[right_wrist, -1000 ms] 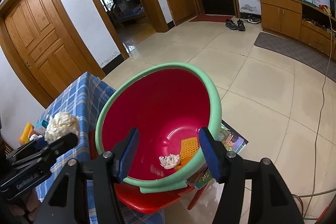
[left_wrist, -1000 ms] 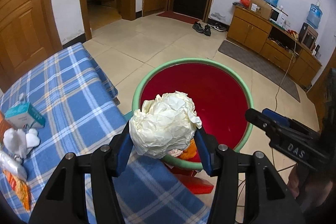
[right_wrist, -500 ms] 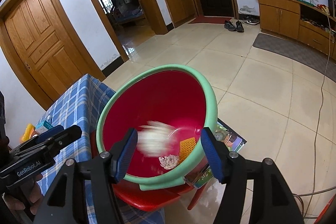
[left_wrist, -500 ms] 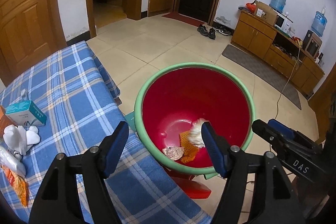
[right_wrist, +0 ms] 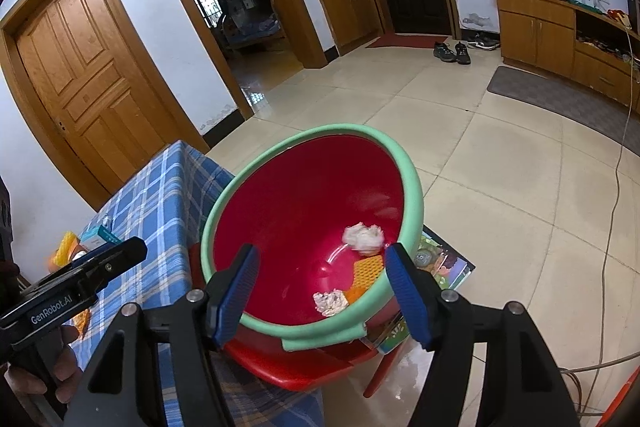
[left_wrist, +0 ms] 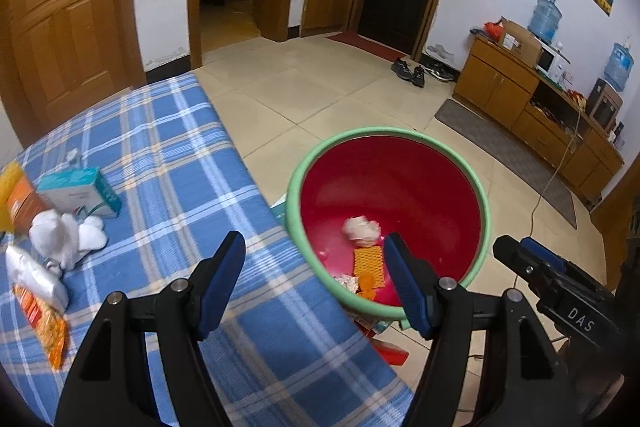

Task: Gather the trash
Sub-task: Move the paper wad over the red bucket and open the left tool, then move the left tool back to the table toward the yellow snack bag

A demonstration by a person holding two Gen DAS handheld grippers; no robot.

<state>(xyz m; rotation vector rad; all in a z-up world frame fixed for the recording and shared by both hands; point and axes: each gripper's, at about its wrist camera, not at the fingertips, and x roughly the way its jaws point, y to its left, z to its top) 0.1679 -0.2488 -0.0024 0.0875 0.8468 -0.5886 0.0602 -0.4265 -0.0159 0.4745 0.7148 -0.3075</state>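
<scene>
Paper wad dropped into red basin, beyond left hand-held gripper; jaws apart, empty.

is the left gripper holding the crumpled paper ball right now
No, the left gripper stands open with nothing between its pads, and the crumpled paper ball lies inside the red basin.

Red basin with green rim, crumpled paper wad and orange scraps, perhaps wrappers, inside, blue-padded fingers spread apart
</scene>
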